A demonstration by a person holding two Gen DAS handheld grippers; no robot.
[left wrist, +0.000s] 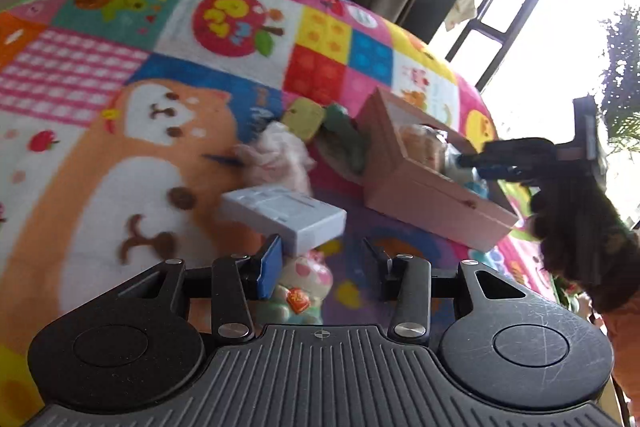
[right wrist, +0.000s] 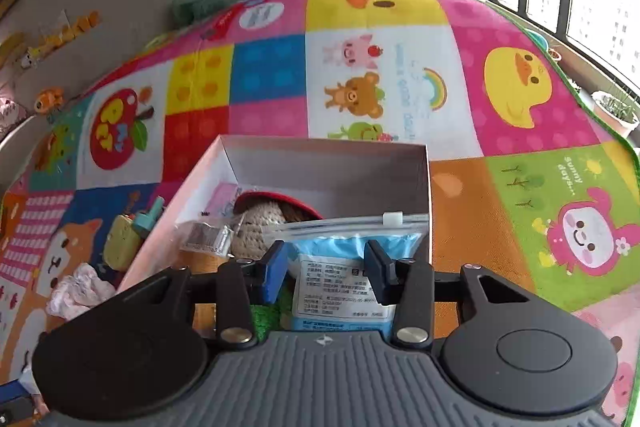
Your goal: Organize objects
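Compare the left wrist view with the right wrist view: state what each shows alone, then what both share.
Left wrist only: a flat grey plastic case and a pastel pig figurine near the left gripper, plus the right gripper over the box. Right wrist only: a blue zip-seal packet between the jaws. Both: the pink cardboard box, the patchwork cartoon blanket, the crumpled pale cloth.

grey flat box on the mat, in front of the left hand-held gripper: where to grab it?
Judging from the left wrist view, take the grey flat box across its thin near corner, coming from the camera side. It lies flat, that corner points at the left hand-held gripper, and its open jaws look too narrow for the broad face.
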